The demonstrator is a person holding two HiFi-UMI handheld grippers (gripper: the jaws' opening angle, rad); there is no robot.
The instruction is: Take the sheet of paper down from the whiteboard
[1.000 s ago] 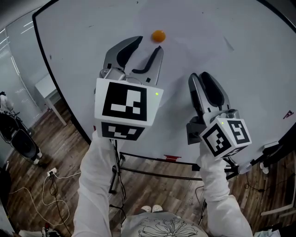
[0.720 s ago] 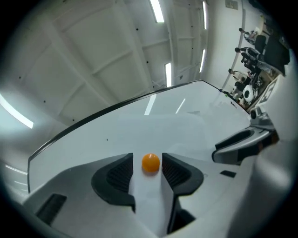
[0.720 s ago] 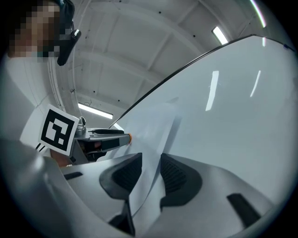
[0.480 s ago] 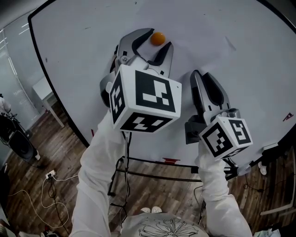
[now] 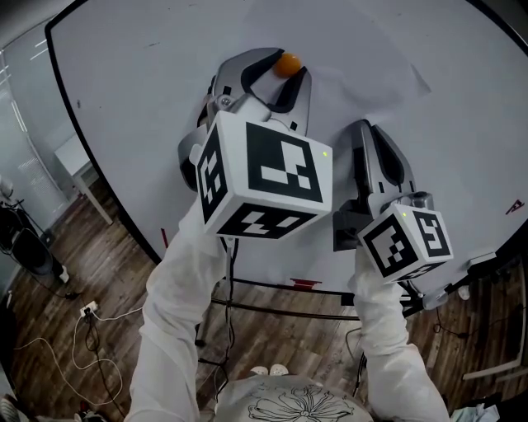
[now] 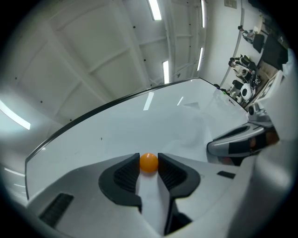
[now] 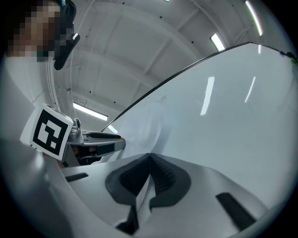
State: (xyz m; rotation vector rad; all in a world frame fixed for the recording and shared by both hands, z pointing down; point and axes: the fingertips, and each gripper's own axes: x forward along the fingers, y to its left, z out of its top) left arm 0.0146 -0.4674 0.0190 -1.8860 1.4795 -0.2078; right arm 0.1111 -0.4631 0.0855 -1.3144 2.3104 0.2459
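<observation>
At the bottom of the head view, a shirt [image 5: 289, 404] with a flower drawn on it is seen. Two white sleeves [image 5: 177, 330] reach up from it. Black and white squares are printed on the left cube [image 5: 268, 177] and the right cube [image 5: 406, 241]. A red tag [image 5: 306, 282] on the bar under the board [image 5: 148, 99] and a red mark [image 5: 515, 203] at the board's right side are too small to be read.

The left gripper [image 5: 275, 74] is held up against the board. Its fingers [image 6: 123, 174] are closing on the orange magnet [image 5: 286, 64], which sits between the tips and is touched by both. The paper [image 5: 355, 82] lies on the board, from the magnet out to the right. The right gripper [image 5: 369, 130] is held lower, just beside the left one. Its fingers are pressed together, and the paper's lower edge is pinched between them. A crease runs up the paper from those tips.

In the head view the left fingers are partly hidden by the cube. In the left gripper view the magnet is shown snug between them. The pinched, puckered paper is shown up close only in the right gripper view. Ceiling lights [image 6: 156, 9] are seen only in the gripper views. The wooden floor [image 5: 82, 272] and the wires [image 5: 91, 330] far below are seen only in the head view.
</observation>
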